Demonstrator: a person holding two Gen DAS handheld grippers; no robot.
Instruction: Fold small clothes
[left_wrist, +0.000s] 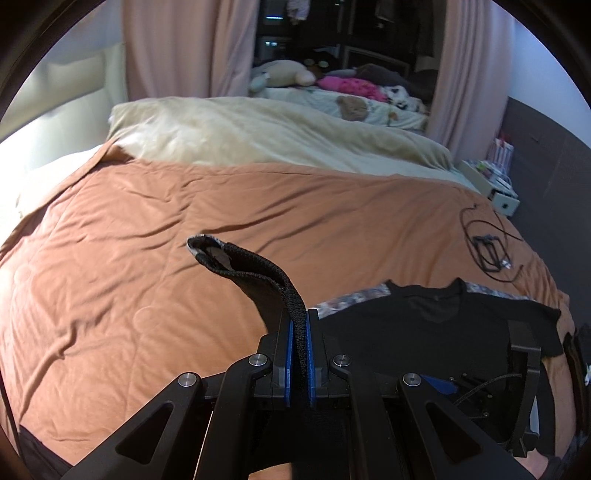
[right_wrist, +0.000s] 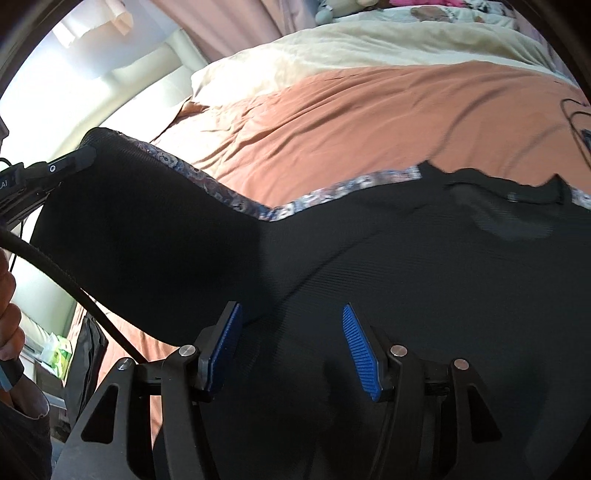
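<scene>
A small black top (left_wrist: 443, 317) with a patterned floral trim (right_wrist: 332, 194) lies spread on the orange-brown bed cover (left_wrist: 147, 240), neckline toward the far side. My left gripper (left_wrist: 302, 321) is shut on one black sleeve (left_wrist: 236, 266), which it holds lifted off the bed with the cuff curling forward. In the right wrist view the left gripper (right_wrist: 74, 158) sits at the far left, pinching the raised sleeve end. My right gripper (right_wrist: 291, 332) is open just over the body of the top (right_wrist: 406, 258). Its blue pads (right_wrist: 360, 350) stand wide apart, not pressing the cloth.
A cream blanket (left_wrist: 258, 136) lies across the far part of the bed. A black cable (left_wrist: 487, 243) is coiled on the cover at the right. A white box (left_wrist: 495, 177) of items stands beyond the bed's right edge. A person's hand (right_wrist: 11, 317) shows at the left.
</scene>
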